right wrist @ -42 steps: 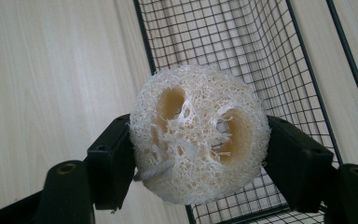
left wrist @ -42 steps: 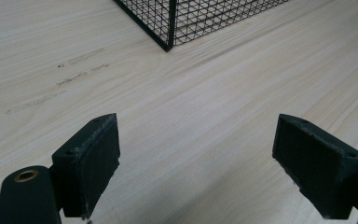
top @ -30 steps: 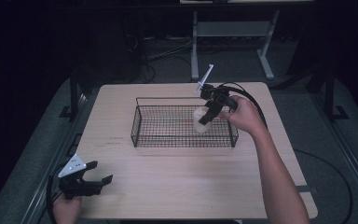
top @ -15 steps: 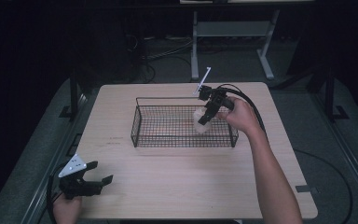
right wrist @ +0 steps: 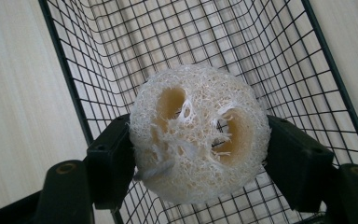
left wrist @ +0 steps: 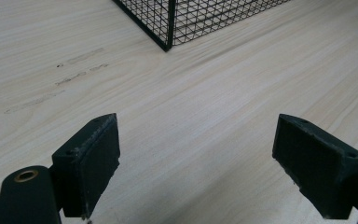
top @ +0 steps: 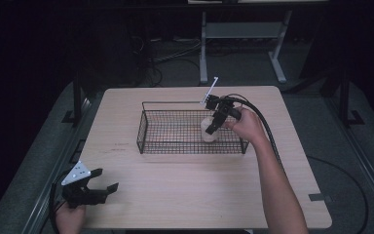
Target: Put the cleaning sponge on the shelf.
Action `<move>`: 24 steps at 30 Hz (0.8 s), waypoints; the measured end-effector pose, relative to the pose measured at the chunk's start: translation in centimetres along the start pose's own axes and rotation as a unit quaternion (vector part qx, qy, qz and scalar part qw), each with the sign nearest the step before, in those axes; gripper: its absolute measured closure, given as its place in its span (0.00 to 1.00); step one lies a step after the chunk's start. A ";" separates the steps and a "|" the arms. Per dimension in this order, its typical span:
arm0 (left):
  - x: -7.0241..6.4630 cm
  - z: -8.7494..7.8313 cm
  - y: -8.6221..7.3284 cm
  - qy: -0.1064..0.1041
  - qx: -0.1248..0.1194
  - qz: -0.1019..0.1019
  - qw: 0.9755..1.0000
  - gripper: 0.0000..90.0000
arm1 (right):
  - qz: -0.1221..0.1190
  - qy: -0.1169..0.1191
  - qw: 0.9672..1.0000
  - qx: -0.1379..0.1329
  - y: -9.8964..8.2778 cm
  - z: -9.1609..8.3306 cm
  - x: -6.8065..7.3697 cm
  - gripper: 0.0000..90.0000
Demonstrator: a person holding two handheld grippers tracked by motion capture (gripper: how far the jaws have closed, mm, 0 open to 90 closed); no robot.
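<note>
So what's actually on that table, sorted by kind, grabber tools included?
Wire baskets: 1, black
Loofah sponges: 1, whitish, clamped in the right gripper over the basket
Grippers: 2, the left gripper open above bare tabletop
Total: 4

In your right gripper view the loofah (right wrist: 198,135) covers the basket floor under it, and you cannot tell whether it touches the mesh. The wire basket (right wrist: 307,60) runs off the top and bottom edges. In your left gripper view one basket corner shows; the rest is cut off at the top. In the high view the loofah's lower part is blurred behind the near wall.
</note>
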State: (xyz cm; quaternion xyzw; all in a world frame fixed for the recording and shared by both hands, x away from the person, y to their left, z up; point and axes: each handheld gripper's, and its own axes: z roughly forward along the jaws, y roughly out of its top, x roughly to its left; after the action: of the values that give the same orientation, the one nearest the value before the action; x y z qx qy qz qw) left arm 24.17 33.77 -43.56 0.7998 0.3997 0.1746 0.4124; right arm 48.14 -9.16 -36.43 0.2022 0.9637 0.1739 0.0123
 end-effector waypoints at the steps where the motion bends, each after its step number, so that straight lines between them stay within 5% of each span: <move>1: 0.0 0.0 0.0 0.000 0.000 0.000 1.000 0.15 | 0.001 0.000 1.000 -0.001 0.0 0.2 0.0 0.33; 14: 0.0 0.0 0.0 0.000 -0.001 0.000 1.000 0.15 | 0.005 0.014 1.000 0.013 -0.3 2.4 -0.4 0.32; 24: 0.0 -0.1 0.0 0.000 -0.001 -0.001 1.000 0.15 | 0.007 0.017 1.000 0.015 -0.4 2.3 -0.5 0.32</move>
State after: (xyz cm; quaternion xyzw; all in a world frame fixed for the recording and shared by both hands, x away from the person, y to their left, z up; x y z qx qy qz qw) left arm 24.12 33.83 -43.52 0.7990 0.4001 0.1751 0.4133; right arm 48.66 -8.91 -38.77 0.2063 0.9649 0.1625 -0.0082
